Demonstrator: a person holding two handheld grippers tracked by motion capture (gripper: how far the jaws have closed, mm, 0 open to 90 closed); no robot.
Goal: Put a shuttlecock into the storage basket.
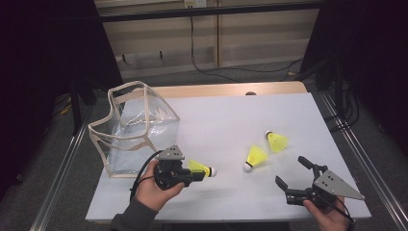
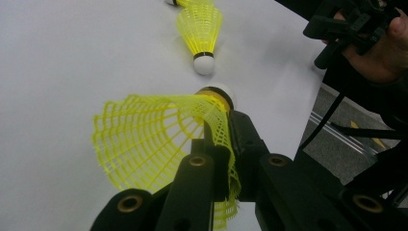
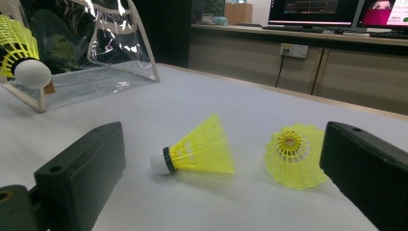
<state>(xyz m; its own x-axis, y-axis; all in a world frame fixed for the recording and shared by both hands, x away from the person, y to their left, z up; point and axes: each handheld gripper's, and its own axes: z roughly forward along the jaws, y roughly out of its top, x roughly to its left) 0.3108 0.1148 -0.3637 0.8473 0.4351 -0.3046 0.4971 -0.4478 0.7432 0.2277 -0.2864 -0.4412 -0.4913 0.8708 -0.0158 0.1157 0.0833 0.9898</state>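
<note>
Shuttlecock (image 1: 201, 168) skirt is pinched in left tongs (image 1: 198, 175); right tongs (image 1: 292, 172) spread wide, empty.

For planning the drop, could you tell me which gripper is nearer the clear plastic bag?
Left. The left gripper is just beside the clear plastic bag; the right gripper is across the table.

Three yellow shuttlecocks on show: one (image 1: 201, 168) near the table's front edge, left of centre, and two lying on the white surface toward the right edge, the nearer shuttlecock (image 1: 254, 158) and the farther shuttlecock (image 1: 276, 141) just beside each other. One clear plastic bag (image 1: 136, 129) with cream trim stands at the table's left edge. Two handheld grippers, the left gripper (image 1: 197, 176) and the right gripper (image 1: 292, 172), along the front edge.
</note>
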